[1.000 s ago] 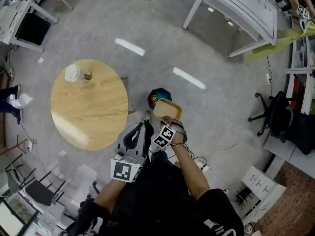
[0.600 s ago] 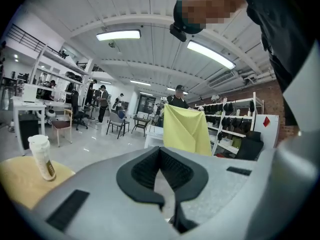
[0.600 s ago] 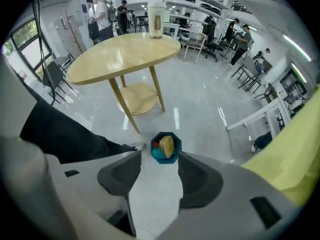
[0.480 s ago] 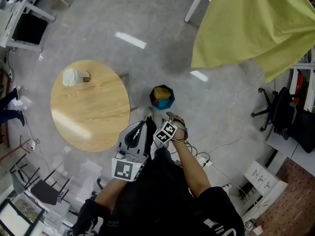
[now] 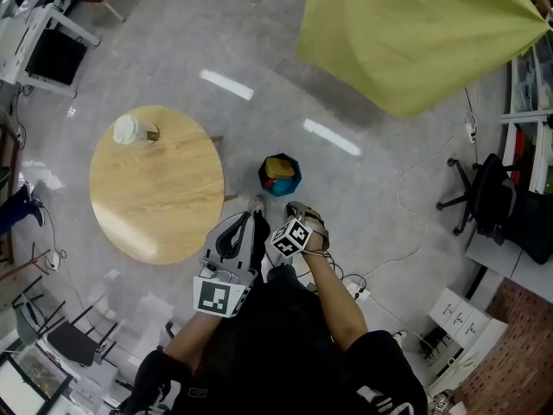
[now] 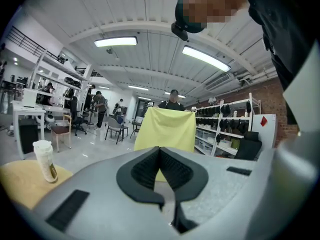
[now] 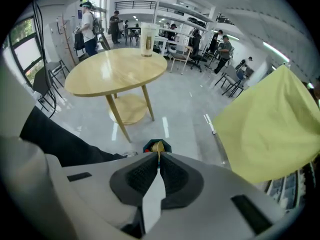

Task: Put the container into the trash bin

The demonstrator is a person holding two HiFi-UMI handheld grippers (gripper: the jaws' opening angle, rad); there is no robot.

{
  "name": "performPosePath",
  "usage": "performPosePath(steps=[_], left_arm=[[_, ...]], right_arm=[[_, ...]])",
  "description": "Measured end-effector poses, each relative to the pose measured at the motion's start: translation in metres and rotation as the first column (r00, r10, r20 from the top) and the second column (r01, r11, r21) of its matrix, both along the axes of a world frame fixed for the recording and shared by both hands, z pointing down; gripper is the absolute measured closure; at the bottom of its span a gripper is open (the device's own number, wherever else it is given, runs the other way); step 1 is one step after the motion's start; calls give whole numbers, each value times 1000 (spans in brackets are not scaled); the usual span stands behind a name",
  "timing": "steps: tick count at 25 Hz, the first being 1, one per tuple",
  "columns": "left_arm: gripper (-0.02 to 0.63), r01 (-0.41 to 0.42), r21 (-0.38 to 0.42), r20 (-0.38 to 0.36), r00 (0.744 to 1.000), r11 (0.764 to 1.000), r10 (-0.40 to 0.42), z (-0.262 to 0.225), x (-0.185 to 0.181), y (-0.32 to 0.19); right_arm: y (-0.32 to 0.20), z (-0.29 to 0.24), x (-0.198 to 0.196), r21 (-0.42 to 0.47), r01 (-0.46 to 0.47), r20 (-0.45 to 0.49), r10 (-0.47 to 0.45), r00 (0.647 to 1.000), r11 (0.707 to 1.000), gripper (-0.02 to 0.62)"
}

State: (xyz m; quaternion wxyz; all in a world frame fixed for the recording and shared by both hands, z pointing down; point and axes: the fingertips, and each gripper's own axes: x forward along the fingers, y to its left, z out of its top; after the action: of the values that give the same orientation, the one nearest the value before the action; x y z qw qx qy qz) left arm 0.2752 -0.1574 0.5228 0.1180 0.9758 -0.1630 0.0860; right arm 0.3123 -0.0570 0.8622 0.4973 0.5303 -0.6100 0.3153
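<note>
The blue trash bin (image 5: 280,175) stands on the grey floor just right of the round table, with the yellow container (image 5: 278,169) lying inside it. My right gripper (image 5: 295,208) hangs just short of the bin, pointing steeply down; its jaws are closing, pads nearly together, with nothing between them. In the right gripper view the bin (image 7: 150,146) and the container (image 7: 158,146) show just past the right gripper (image 7: 159,160). My left gripper (image 5: 257,220) is beside it, shut and empty, and in the left gripper view the left gripper (image 6: 160,153) points out level across the room.
A round wooden table (image 5: 155,188) carries a lidded paper cup (image 5: 128,129) at its far left. A large yellow-green cloth (image 5: 415,33) hangs across the upper right. A black office chair (image 5: 488,201) and floor cables (image 5: 415,180) lie to the right.
The yellow container has left the right gripper and dropped into the bin. The right gripper has drawn back a little. The yellow-green cloth has swept in across the upper right.
</note>
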Motion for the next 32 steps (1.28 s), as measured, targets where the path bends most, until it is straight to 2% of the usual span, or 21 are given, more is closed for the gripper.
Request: performPosePath(steps=[5, 9, 16, 20, 25, 32], left_arm=[[600, 23, 13, -36, 999, 1000, -23, -17, -20, 38], [600, 56, 19, -78, 995, 998, -55, -36, -39, 83], [600, 94, 47, -114, 990, 994, -88, -64, -66, 179], [600, 113, 94, -122, 987, 989, -101, -82, -86, 204], [600, 102, 109, -121, 989, 989, -89, -93, -107, 221], [600, 116, 131, -142, 985, 985, -97, -104, -131, 215]], right_arm=[[29, -55, -4, 120, -67, -9, 68, 998, 990, 568], [65, -111, -9, 257, -174, 47, 167, 985, 951, 569], [133, -215, -14, 510, -239, 106, 216, 971, 826, 569], [150, -262, -27, 576, -306, 200, 232, 952, 758, 569], [166, -318, -46, 655, -396, 330, 229, 916, 643, 569], [178, -372, -66, 731, -423, 368, 213, 905, 535, 569]])
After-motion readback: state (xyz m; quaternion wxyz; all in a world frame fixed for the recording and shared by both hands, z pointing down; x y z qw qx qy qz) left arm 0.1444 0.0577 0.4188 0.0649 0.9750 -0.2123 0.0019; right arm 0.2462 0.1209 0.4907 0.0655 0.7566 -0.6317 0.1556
